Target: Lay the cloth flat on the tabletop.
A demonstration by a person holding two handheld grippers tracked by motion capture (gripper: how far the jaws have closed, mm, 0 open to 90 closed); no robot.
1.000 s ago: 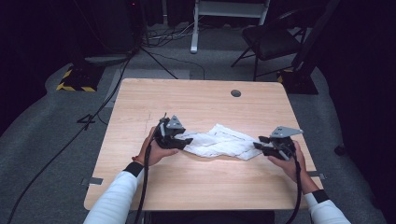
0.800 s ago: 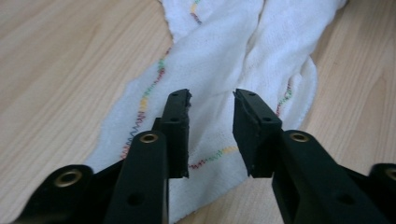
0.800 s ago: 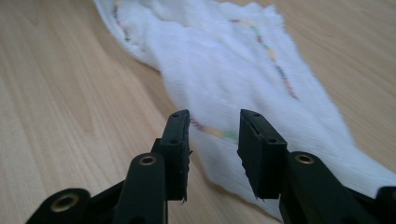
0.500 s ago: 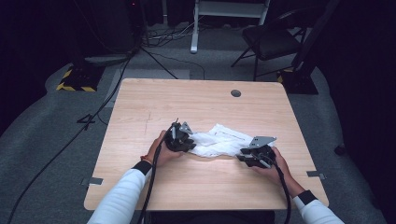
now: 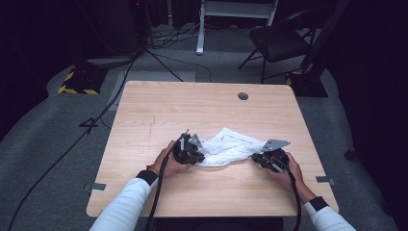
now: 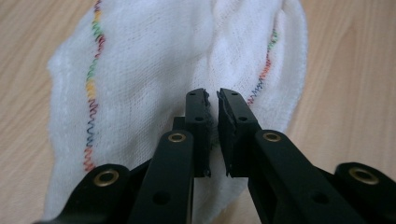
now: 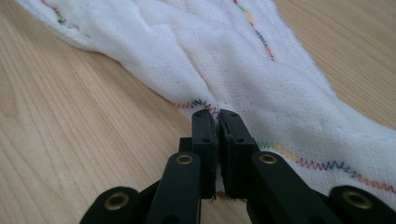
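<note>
A white cloth (image 5: 226, 146) with a multicoloured stitched hem lies crumpled on the wooden table (image 5: 202, 106), between my two grippers. My left gripper (image 5: 191, 151) is at the cloth's left end. In the left gripper view its jaws are nearly together, pinching a fold of the cloth (image 6: 154, 60) at the left gripper (image 6: 211, 98) tips. My right gripper (image 5: 268, 157) is at the cloth's right end. In the right gripper view the right gripper (image 7: 218, 116) is shut on the cloth (image 7: 243, 70) at its stitched hem, low over the tabletop.
A round cable hole (image 5: 243, 96) sits near the table's far edge. Bare wood surrounds the cloth on all sides. Beyond the table stand a dark chair (image 5: 279, 43) and a yellow-black striped floor box (image 5: 77, 84), with cables across the floor.
My right gripper has moved left and toward the person, and my left gripper has shifted slightly right. The cloth between them is shorter and more bunched.
</note>
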